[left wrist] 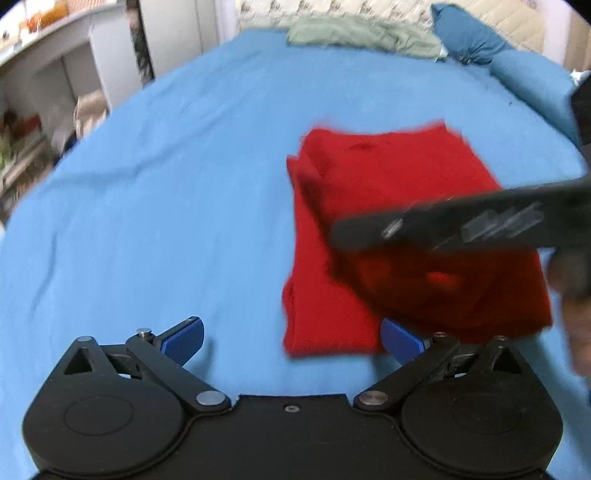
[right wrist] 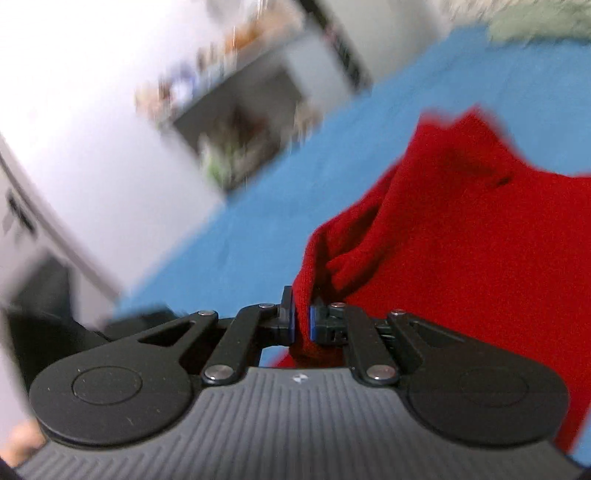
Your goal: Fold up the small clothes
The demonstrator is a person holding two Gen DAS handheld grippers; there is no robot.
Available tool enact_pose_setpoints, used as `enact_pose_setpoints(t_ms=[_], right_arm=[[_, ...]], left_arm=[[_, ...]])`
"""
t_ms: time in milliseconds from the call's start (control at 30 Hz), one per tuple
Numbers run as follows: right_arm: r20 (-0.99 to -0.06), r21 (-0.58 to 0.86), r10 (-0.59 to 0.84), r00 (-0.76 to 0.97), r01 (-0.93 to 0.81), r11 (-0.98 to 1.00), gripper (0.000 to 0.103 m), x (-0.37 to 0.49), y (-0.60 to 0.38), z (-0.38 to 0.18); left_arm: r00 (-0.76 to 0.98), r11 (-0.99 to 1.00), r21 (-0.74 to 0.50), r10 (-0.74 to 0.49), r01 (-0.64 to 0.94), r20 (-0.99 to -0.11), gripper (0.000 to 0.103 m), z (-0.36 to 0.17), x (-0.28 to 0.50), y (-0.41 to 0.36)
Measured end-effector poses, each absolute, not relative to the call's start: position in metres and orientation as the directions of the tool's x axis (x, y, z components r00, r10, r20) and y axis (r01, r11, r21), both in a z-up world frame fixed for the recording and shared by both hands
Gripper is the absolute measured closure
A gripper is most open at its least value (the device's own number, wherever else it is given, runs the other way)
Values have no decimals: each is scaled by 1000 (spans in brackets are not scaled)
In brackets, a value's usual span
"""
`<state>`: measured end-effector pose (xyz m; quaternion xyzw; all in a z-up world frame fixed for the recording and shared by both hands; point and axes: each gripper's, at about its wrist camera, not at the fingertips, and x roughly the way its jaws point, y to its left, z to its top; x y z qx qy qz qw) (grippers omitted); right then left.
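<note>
A red garment (left wrist: pixel 369 177) lies partly folded on the blue bedsheet (left wrist: pixel 166 184), right of centre in the left wrist view. My left gripper (left wrist: pixel 291 338) is open just above the sheet at the garment's near left corner, and its blue pads (left wrist: pixel 184 338) hold nothing. My right gripper (right wrist: pixel 302 321) is shut on an edge of the red garment (right wrist: pixel 461 240), which rises bunched between the pads. In the left wrist view the right gripper (left wrist: pixel 461 225) appears as a blurred black bar across the garment's right side, with a hand behind it.
A green garment (left wrist: pixel 362 35) lies crumpled at the far end of the bed, next to a blue pillow (left wrist: pixel 469 33). White shelves and a cabinet (left wrist: pixel 37 92) stand beyond the bed's left edge. The sheet's left half is bare.
</note>
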<state>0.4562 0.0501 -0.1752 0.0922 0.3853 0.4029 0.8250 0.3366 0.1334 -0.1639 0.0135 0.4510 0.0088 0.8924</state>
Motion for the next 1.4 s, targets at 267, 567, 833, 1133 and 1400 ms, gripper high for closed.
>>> enact_pose_setpoints(t_ms=[267,567,833,1133,1400], right_arm=[[-569,422,715,407,-602,678,22,447,46,-174],[-527,156,382,759,-356,922,10,347,-51,-157],[-605,38,177,777,-193,980,12,309,-36,-223],[-561,72,164,812,-149,986,13,321,-24,-227],[-567,-15,106,817,-139,990,13,331,-8,-237]], left_arm=[[610,998,-61,-56,13,-791,0,-161,327,139],[662,987,-158,-112,-11,-741,0,-152,335,147],[661,980,-195,-125,-33,-740,0,-156,340,148],[669,979,-201,-126,-36,-732,0,-155,340,149],[669,980,-195,-120,-39,-734,0,-157,343,148]])
